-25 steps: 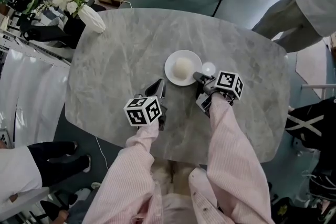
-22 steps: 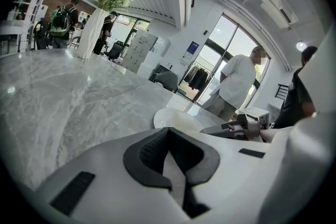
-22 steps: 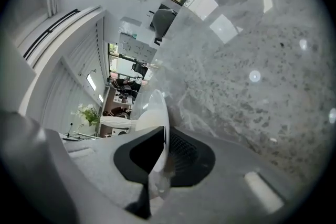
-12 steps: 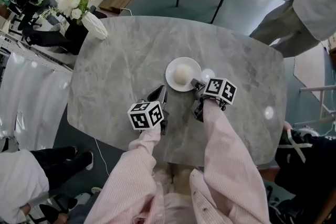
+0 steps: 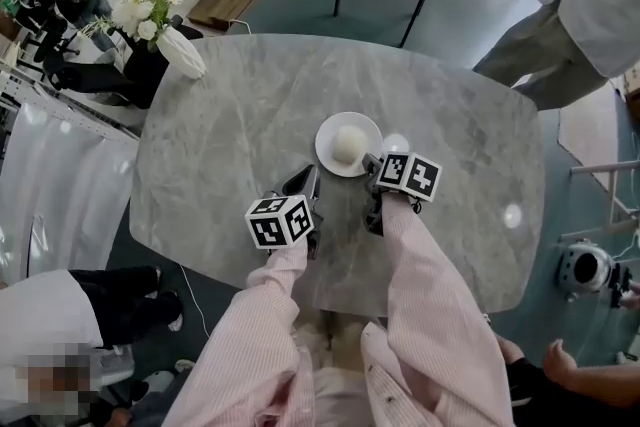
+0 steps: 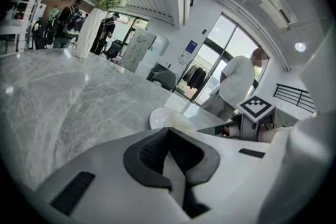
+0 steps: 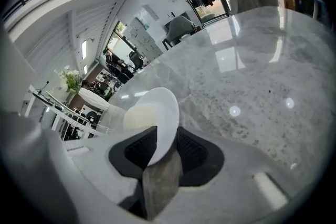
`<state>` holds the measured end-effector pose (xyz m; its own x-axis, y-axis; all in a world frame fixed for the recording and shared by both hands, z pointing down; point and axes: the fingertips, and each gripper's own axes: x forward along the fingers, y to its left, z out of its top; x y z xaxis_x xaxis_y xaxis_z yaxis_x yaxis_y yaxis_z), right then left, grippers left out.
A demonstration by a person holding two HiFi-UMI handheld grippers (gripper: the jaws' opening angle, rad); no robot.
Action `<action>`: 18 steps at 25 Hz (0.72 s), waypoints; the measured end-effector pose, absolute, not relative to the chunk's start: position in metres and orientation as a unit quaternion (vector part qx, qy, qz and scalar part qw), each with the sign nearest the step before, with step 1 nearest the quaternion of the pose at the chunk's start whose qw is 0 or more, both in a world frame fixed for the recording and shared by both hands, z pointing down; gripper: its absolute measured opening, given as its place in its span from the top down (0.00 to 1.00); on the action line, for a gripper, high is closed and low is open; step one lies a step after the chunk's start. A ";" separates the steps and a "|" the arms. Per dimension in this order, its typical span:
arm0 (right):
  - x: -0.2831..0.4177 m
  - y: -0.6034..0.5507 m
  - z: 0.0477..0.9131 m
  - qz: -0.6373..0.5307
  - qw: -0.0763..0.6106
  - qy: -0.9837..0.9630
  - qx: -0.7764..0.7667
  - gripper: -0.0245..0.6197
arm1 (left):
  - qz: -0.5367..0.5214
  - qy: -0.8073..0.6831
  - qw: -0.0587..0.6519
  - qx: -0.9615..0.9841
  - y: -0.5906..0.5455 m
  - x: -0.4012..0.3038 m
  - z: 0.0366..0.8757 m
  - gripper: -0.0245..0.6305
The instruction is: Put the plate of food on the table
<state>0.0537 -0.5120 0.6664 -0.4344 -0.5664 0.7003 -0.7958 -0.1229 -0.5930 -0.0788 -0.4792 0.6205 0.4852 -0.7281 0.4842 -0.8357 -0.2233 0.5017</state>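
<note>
The grey marble tabletop [image 5: 230,135] fills the middle of the head view. Two arms in pink striped sleeves reach out over its near edge, side by side, the right forearm [image 5: 430,295] stretched a little further than the left [image 5: 250,335]. Both tongs slant down toward the stone. The left tongs [image 5: 305,177] hang just beside the plate, apart from it, clenched with nothing between their tips. The right tongs [image 5: 372,162] have just been opening: their pads stand released on either side of the plate's near rim, which shows between them. The white plate [image 5: 328,137] sits on the tabletop near its centre, with a pale round mound of food [image 5: 348,143] on it.
</note>
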 end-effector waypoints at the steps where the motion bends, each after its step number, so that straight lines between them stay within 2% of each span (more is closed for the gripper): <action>1: 0.053 -0.512 0.666 0.535 0.109 -0.655 0.522 0.80 | 0.073 -0.502 0.369 0.779 -0.479 -0.079 0.620 0.97; 11: 0.061 -0.504 0.665 0.509 0.138 -0.646 0.553 0.73 | 0.075 -0.496 0.365 0.784 -0.471 -0.076 0.613 0.97; 18: 0.059 -0.493 0.645 0.496 0.104 -0.679 0.531 0.74 | 0.067 -0.486 0.354 0.796 -0.464 -0.074 0.599 0.97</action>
